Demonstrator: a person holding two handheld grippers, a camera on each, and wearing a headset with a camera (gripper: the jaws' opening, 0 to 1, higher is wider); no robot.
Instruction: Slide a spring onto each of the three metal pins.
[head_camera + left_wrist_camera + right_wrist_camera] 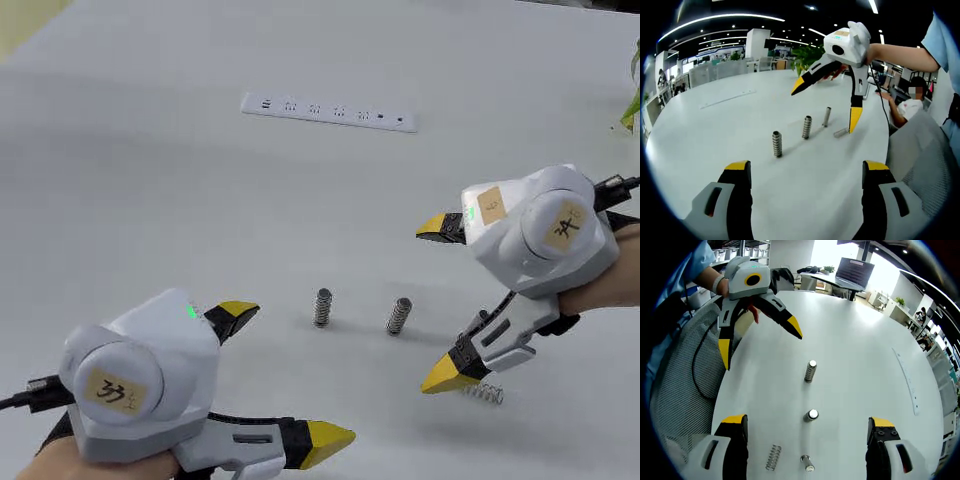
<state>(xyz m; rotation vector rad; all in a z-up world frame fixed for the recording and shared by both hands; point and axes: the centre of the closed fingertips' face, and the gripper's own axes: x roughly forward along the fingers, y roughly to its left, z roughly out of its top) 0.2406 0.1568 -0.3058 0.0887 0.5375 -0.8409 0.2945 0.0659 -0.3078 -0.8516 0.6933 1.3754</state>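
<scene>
White tabletop [150, 150] runs under everything, and we see a long white strip [328, 111] lying flat far across it.

Starting at the left, our left gripper [284, 374] hangs low over the near edge. Its yellow-tipped jaws are spread wide and nothing is between them. It stands well apart from the work that is left.

Moving right, one sprung pin [322, 307] stands upright with a coil on it. Just beside it a second sprung pin [399, 316] stands the same way, perhaps leaning a little. We judge two of the three pins done.

Further right, our right gripper [436, 304] has its jaws gaping wide and holds nothing. Its lower tip comes down close to the table.

Just beyond that tip the loose spring [483, 393] lies flat on the table, on its side. In the right gripper view it sits low between the jaws, toward the left one. Its long axis runs roughly forward along the line of the jaws. Right of it in that view, and near it, the bare pin [806, 463] stands upright with its shiny top showing.

So the coming move turns on this: the spring is almost under the right gripper and far from the left one. We judge that the right jaws could close across the coil's width as it lies. The coil would then need tipping from flat to upright to line up with the pin before it can slide down.
</scene>
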